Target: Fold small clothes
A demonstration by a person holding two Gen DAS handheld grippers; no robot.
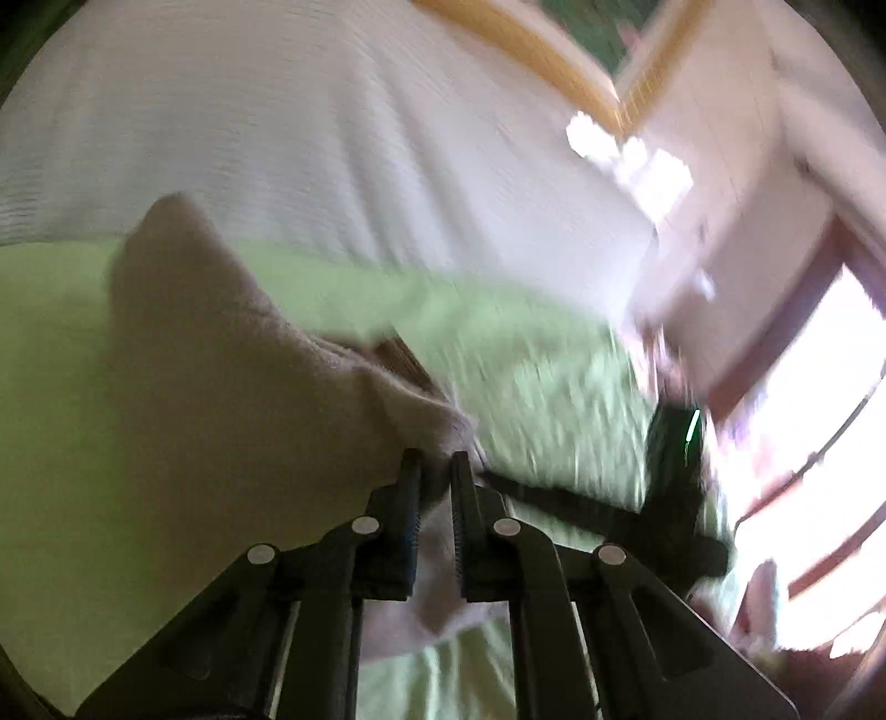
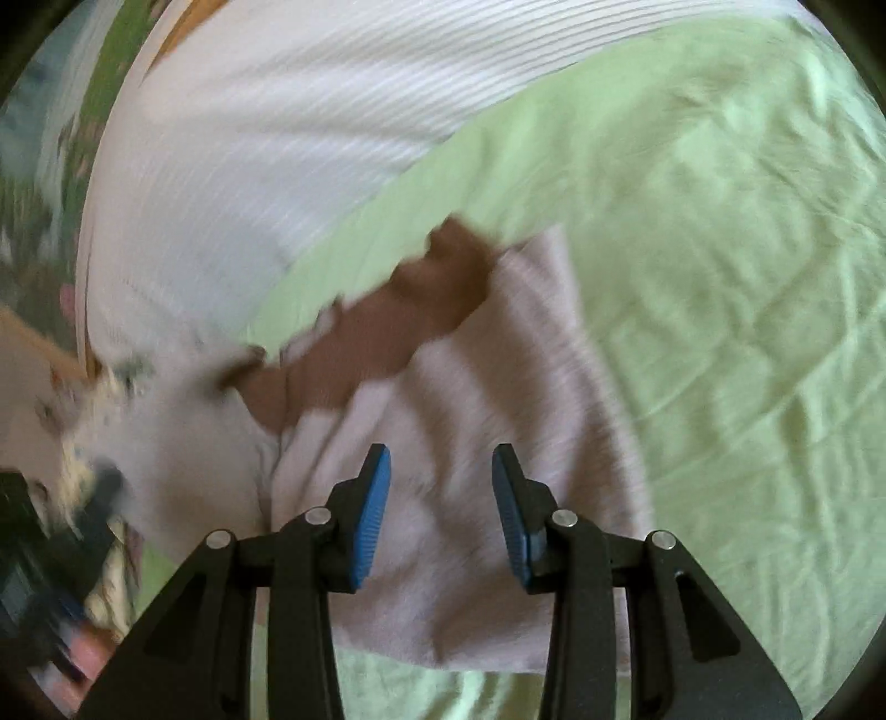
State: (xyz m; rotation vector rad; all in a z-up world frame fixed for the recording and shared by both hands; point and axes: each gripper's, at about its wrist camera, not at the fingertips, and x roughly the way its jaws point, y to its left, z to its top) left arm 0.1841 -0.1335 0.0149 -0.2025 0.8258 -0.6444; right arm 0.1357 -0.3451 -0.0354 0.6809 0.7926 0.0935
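A small pale pink garment (image 2: 487, 399) with a brown patch (image 2: 387, 327) lies on the light green sheet (image 2: 720, 277). My right gripper (image 2: 441, 471) is open just above the garment's near part, its blue pads either side of the cloth. In the left wrist view my left gripper (image 1: 436, 471) is shut on a fold of the same pink garment (image 1: 221, 354) and holds it raised, so the cloth drapes away to the left. The other gripper (image 1: 673, 476) shows dark and blurred at the right. Both views are motion-blurred.
A white ribbed blanket (image 2: 266, 155) (image 1: 332, 138) covers the bed beyond the green sheet. A yellow band (image 1: 531, 50) runs along its far edge. A bright window and red-brown frame (image 1: 803, 360) are at the right. Cluttered, blurred things (image 2: 66, 471) lie at the left edge.
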